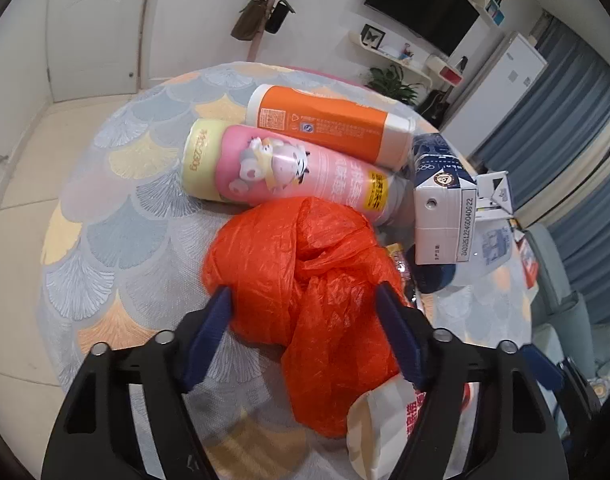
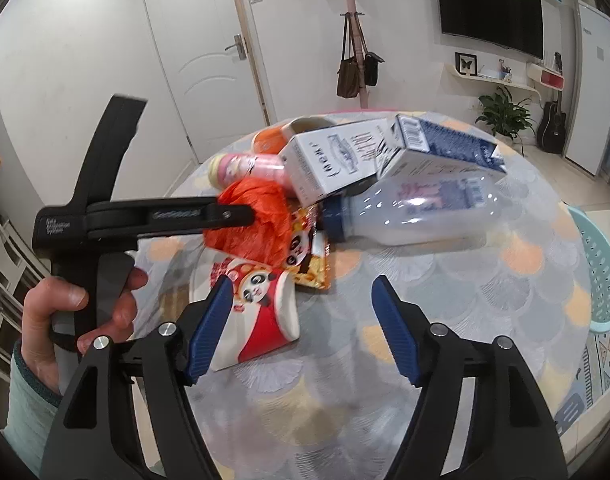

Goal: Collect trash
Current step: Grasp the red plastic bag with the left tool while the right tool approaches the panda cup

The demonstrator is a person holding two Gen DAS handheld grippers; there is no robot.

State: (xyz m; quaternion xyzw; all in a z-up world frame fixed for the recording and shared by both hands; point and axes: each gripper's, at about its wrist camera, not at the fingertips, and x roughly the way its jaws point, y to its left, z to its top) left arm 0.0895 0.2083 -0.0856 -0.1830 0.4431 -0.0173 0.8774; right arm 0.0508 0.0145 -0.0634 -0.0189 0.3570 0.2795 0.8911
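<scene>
Left gripper (image 1: 303, 300) sits wide open around the crumpled orange plastic bag (image 1: 305, 272), blue pads (image 1: 213, 320) flanking it on either side without squeezing. The bag lies on the round table (image 1: 117, 240) in the middle of the trash pile, just in front of the pink bottle (image 1: 289, 168) (an orange bottle (image 1: 329, 120) lies beyond it) with a milk carton (image 1: 441, 208) beside. Right gripper (image 2: 301, 320) hangs open and empty near the panda paper cup (image 2: 261, 312); a clear plastic bottle (image 2: 417, 212) lies on its side beyond.
</scene>
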